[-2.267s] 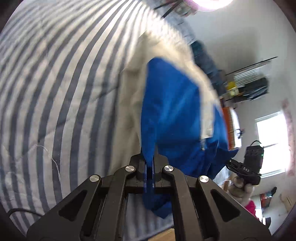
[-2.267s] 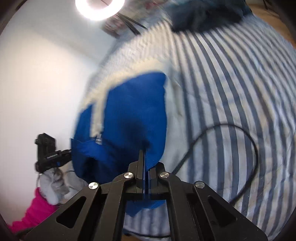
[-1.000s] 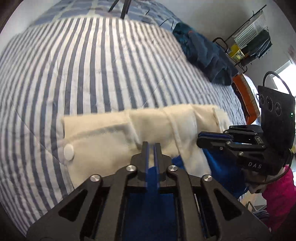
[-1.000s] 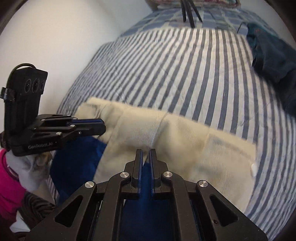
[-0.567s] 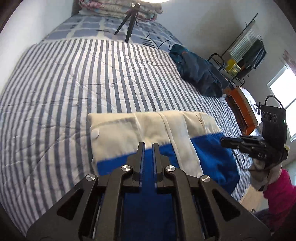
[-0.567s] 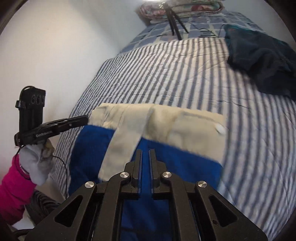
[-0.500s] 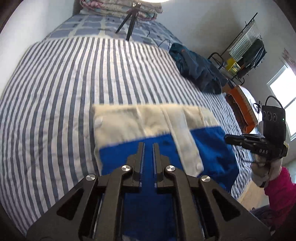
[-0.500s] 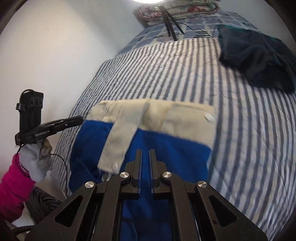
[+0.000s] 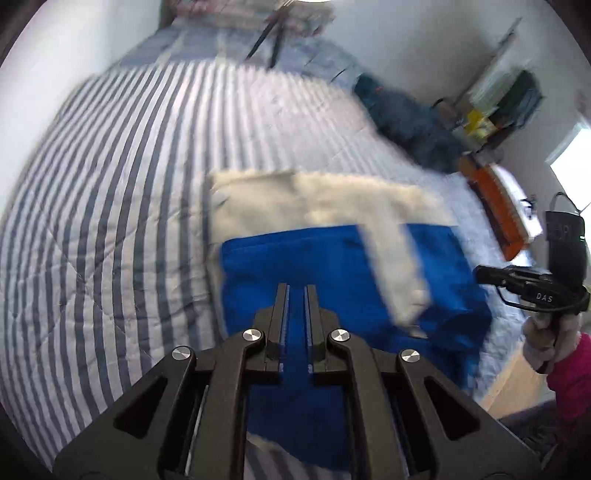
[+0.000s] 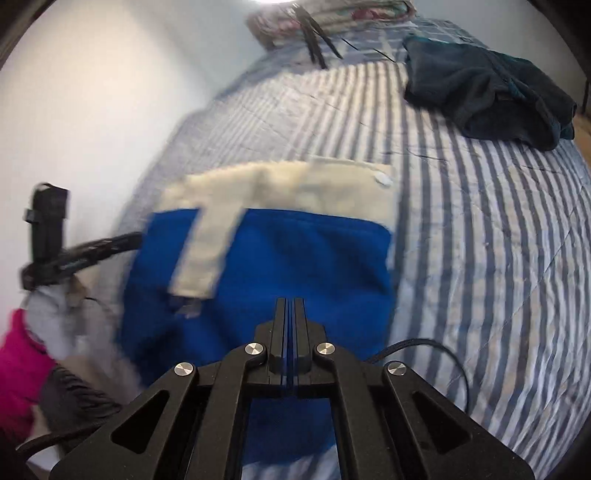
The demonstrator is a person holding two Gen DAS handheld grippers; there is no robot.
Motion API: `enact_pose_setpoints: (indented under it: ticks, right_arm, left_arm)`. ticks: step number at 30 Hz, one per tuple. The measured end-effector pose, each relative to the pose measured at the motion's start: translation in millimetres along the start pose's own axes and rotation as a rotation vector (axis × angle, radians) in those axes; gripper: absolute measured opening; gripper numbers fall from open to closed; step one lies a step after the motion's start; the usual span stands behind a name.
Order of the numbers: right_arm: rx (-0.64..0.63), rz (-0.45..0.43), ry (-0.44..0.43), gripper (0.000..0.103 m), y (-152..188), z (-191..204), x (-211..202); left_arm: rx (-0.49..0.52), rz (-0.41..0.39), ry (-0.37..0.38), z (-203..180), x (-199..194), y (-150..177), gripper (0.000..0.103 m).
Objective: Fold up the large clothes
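Observation:
A blue and cream garment [image 9: 332,254] lies flat on the striped bed, cream band at the far edge, a cream strip running down over the blue; it also shows in the right wrist view [image 10: 280,258]. My left gripper [image 9: 295,291] is slightly open over the garment's near blue part, holding nothing. My right gripper [image 10: 290,306] is closed above the near blue edge; blue shows between the fingers, but whether cloth is pinched is unclear. The right gripper also shows in the left wrist view [image 9: 491,275], and the left gripper in the right wrist view [image 10: 129,238].
The blue-and-white striped duvet [image 9: 110,184] covers the bed. A dark blue clothes pile [image 10: 487,70] lies at the far right. A tripod [image 10: 314,33] stands at the bed's head. A black cable [image 10: 443,354] lies near my right gripper. A rack [image 9: 509,107] stands by the wall.
The garment was laid down on the bed and both grippers pulled back toward the near edge. The left gripper's fingers have parted slightly; the right gripper's fingers have closed.

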State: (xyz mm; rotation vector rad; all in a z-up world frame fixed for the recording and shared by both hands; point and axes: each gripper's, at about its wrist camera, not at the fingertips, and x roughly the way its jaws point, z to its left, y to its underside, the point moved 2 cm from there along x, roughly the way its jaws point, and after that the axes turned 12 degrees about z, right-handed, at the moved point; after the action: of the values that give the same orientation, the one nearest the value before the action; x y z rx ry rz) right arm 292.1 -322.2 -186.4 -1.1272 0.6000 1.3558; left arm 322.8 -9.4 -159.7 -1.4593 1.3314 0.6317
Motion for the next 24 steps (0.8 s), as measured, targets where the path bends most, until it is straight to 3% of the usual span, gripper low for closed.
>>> enact_pose_setpoints:
  ticks: [4, 7, 9, 11, 14, 16, 18, 20, 24]
  right_arm:
    - [-0.133, -0.002, -0.112, 0.0, 28, 44, -20]
    - [-0.211, 0.032, -0.1, 0.0, 35, 64, -8]
    - [-0.195, 0.051, -0.082, 0.0, 29, 63, 8]
    - [-0.147, 0.058, -0.07, 0.0, 15, 52, 26]
    - [-0.102, 0.064, 0.046, 0.002, 6, 35, 44]
    - [-0.037, 0.089, 0.057, 0.002, 3, 18, 58]
    - [-0.008, 0.108, 0.037, 0.002, 6, 9, 65]
    - [-0.035, 0.103, 0.057, 0.002, 9, 14, 57]
    - [0.017, -0.013, -0.013, 0.002, 14, 5, 8]
  left_arm:
    - [0.077, -0.064, 0.087, -42, -30, 33, 0.003]
    - [0.158, -0.015, 0.108, -69, -17, 48, 0.003]
    - [0.158, 0.032, 0.099, -74, 1, 50, 0.003]
    - [0.132, 0.077, 0.092, -69, 20, 49, 0.003]
    - [0.114, 0.073, 0.002, -57, 33, 48, 0.003]
    - [0.083, 0.115, -0.032, -41, 50, 48, 0.003]
    - [0.061, 0.137, -0.002, -31, 57, 50, 0.003]
    - [0.047, 0.111, 0.006, -27, 44, 49, 0.003]
    - [-0.008, 0.01, 0.066, -11, 5, 42, 0.003]
